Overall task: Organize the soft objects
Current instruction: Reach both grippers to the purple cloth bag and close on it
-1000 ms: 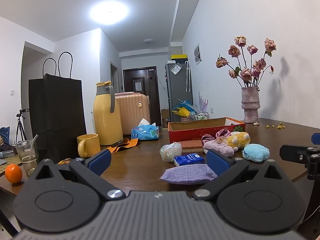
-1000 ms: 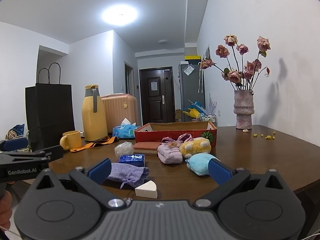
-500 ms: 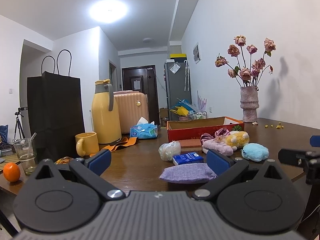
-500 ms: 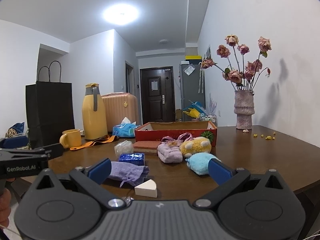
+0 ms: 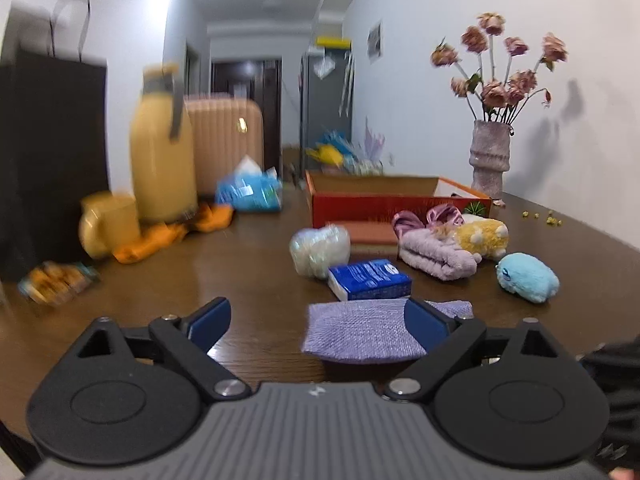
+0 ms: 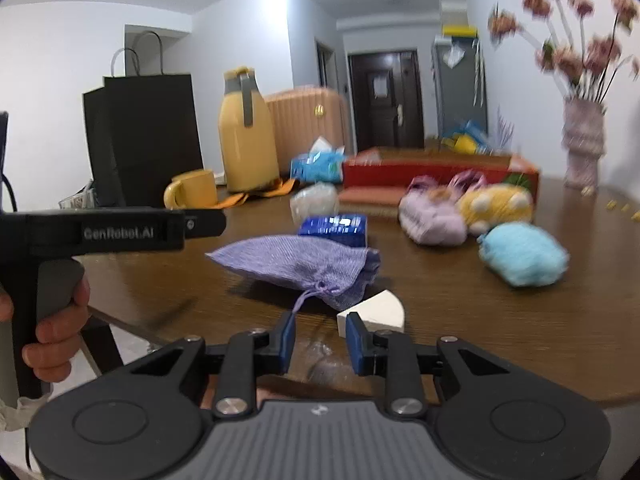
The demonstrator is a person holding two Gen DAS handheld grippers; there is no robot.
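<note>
Approach step: left tongs [image 5: 318,322] spread wide over the purple pouch [image 5: 368,330] lying on the surface [image 5: 240,280], right tongs [image 6: 320,340] just narrowing w/ nothing between; next, prob. pinch pouch & carry to red box [image 5: 396,204].

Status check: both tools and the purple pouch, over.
Left tool open wide, nothing gripped. Right tool just narrowed, empty. Purple pouch flat on table, untouched. White wedge lies beside it.

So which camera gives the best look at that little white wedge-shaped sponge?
The right wrist view: the white wedge sponge lies in plain sight just beyond the tongs, beside the purple drawstring pouch. In the left wrist view I cannot find it.
</note>
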